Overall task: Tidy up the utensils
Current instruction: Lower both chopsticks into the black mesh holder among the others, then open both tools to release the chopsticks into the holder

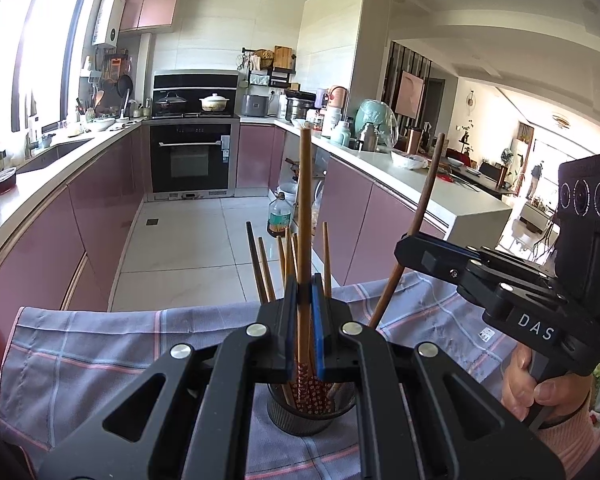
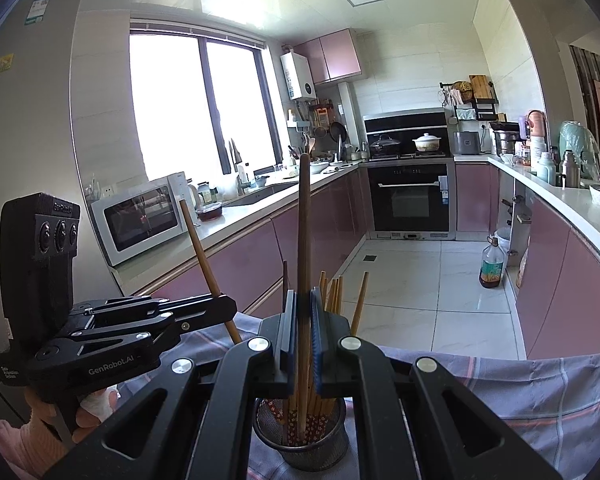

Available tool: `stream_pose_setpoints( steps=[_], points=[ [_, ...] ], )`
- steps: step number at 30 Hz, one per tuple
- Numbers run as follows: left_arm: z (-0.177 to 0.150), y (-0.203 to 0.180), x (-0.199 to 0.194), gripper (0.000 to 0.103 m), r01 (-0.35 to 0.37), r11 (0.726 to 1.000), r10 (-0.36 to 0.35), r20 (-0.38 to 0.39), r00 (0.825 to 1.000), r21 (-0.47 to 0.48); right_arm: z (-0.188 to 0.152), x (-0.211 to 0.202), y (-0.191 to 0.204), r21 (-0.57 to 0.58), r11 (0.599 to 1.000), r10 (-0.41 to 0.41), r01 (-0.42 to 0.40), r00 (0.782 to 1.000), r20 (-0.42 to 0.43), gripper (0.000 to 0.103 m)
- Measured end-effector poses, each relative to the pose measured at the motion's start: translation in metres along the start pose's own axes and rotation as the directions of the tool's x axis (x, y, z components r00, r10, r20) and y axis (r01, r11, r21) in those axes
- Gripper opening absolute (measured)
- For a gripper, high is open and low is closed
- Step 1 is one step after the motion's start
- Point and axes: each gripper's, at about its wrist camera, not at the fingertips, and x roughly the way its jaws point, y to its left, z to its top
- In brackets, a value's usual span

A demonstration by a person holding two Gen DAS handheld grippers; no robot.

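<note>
the left gripper (image 1: 304, 312) is clamped on a light brown chopstick (image 1: 305, 208), its blue pads pinching the stick partway up. the stick stands nearly upright, rising well above the jaws, and its lower, patterned end reaches down into the mesh holder (image 1: 312, 416) directly below the jaws.

the right gripper (image 2: 304, 328) is likewise closed tight on a darker chopstick (image 2: 303, 232), which stands upright between its pads, the lower end going down into the same mesh holder (image 2: 300, 440) right under the jaws. seen from the left gripper's camera, this dark chopstick (image 1: 416, 224) leans off to the right, held in the right gripper (image 1: 404, 246), with a hand (image 1: 528, 384) wrapped around that tool's handle. from the right gripper's camera, the left gripper (image 2: 228, 306) sits off to the left with its light stick (image 2: 208, 268) slanting through the jaws.

several more chopsticks (image 1: 284, 264) stand in the holder just beyond the left gripper's jaws, fanned out. the holder rests on a checked cloth (image 1: 100, 344) spread beneath both grippers.
</note>
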Motion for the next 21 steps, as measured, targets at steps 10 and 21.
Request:
stream_pose_setpoints(
  steps=[10, 21],
  points=[
    [-0.01, 0.008, 0.009, 0.007, -0.007, 1.0, 0.008, -0.045, 0.999, 0.001, -0.01, 0.012, -0.003, 0.012, 1.0, 0.002, -0.002, 0.999, -0.04, 0.005],
    [-0.02, 0.015, 0.034, 0.008, -0.005, 1.0, 0.005, -0.131, 0.991, 0.002, -0.022, 0.038, 0.0, 0.009, 1.0, -0.002, 0.003, 0.992, -0.128, 0.005]
  ],
)
